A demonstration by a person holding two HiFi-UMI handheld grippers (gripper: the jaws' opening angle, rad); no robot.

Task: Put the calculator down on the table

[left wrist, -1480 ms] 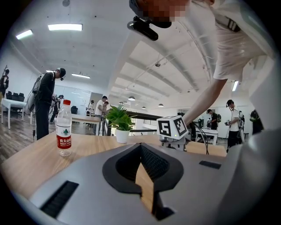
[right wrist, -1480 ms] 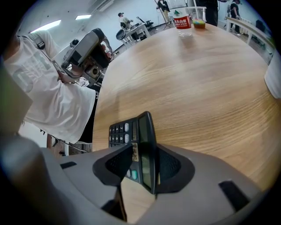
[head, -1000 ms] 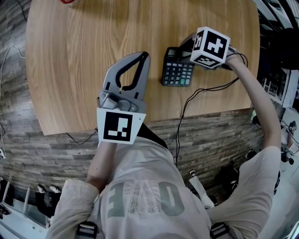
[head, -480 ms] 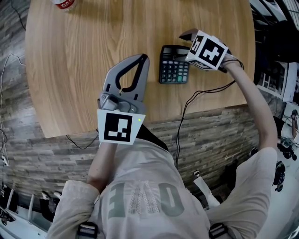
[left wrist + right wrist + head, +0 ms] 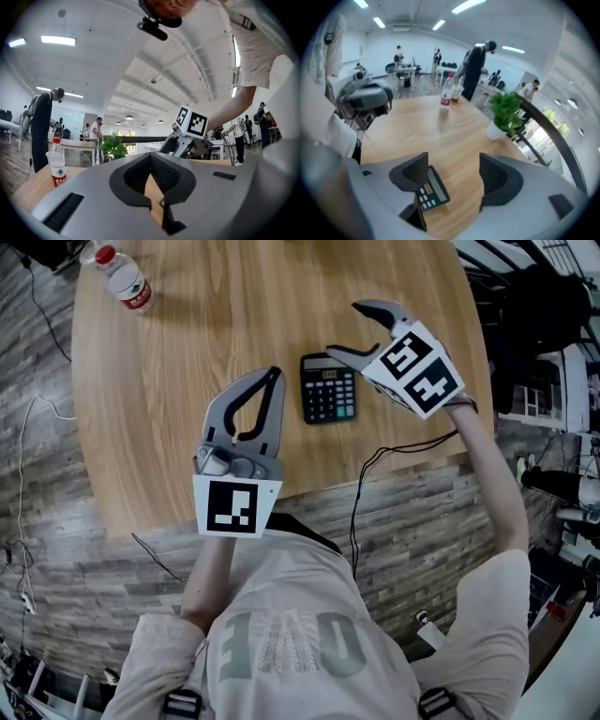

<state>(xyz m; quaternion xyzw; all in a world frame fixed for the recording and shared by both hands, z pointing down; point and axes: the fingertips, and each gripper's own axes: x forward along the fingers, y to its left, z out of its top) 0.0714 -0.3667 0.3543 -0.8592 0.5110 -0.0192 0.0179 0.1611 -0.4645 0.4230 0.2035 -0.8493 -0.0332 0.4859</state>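
The calculator (image 5: 328, 388) lies flat on the table (image 5: 187, 381), keys up. It sits close to the near edge, a little right of the middle, and nothing holds it.

The right gripper (image 5: 343, 327) hangs above the calculator's far right corner and is clear of it. Its jaws stand wide apart with only bare wood between them. In the right gripper view (image 5: 453, 173) the calculator (image 5: 432, 191) shows below, partly behind the left-hand jaw and not between the pads. The right forearm reaches up from the lower right across the near edge, elbow out. The wrist is bent so the gripper slants down toward the table's middle, marker cube uppermost. A cable (image 5: 375, 465) trails from it over the near edge.

The left gripper (image 5: 275, 373) has its jaws together, the tips meeting, and the loop behind them holds nothing. The left gripper view (image 5: 151, 161) shows the same. The left forearm comes straight out from the body, and the gripper is held level over the near edge, left of the calculator, pointing across the table.

A bottle (image 5: 127, 282) stands upright near the far left edge, well apart from both grippers. A plant (image 5: 506, 112) stands by the table's edge in the right gripper view.
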